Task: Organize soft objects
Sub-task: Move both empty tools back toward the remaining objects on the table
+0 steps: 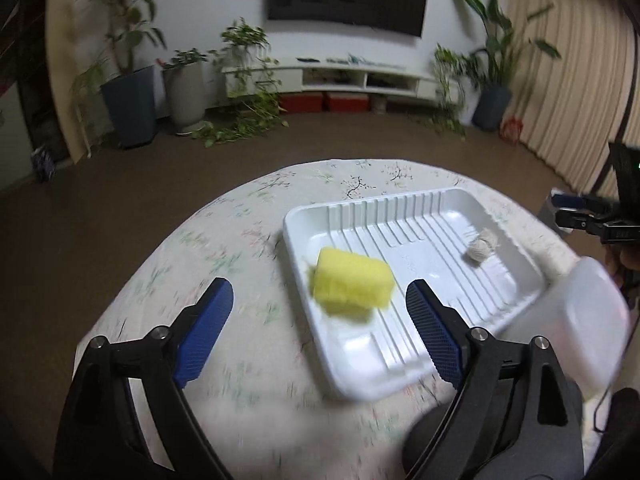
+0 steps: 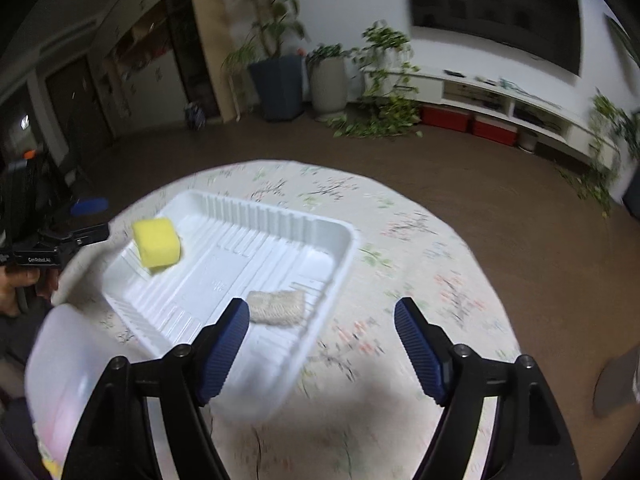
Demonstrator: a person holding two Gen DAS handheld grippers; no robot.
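On a round table (image 1: pixel 224 240) covered with a flowered cloth, the left gripper (image 1: pixel 320 320) is hanging above the near left corner of a white ribbed tray (image 1: pixel 420 204), its blue fingers (image 1: pixel 206 332) standing wide apart with nothing between them. Just ahead of it, a yellow sponge (image 1: pixel 352 286) is lying inside the tray at its left end. Further right, a small beige knitted pad (image 2: pixel 276 307) is resting on the tray floor near the right end, well apart from the sponge. The right gripper (image 2: pixel 322 346) is hovering over that end, its jaws likewise spread and empty, one finger over the tray and the other over the bare cloth. A translucent plastic container (image 2: pixel 68 364) is sitting blurred at the near edge between the two tools.

Both soft items appear to be already placed in the tray, so the step in hand looks like the release and pull-away. Whether more soft things are waiting is not shown; the next move likely calls for lifting both tools clear without nudging the light tray, then looking for any remaining item.
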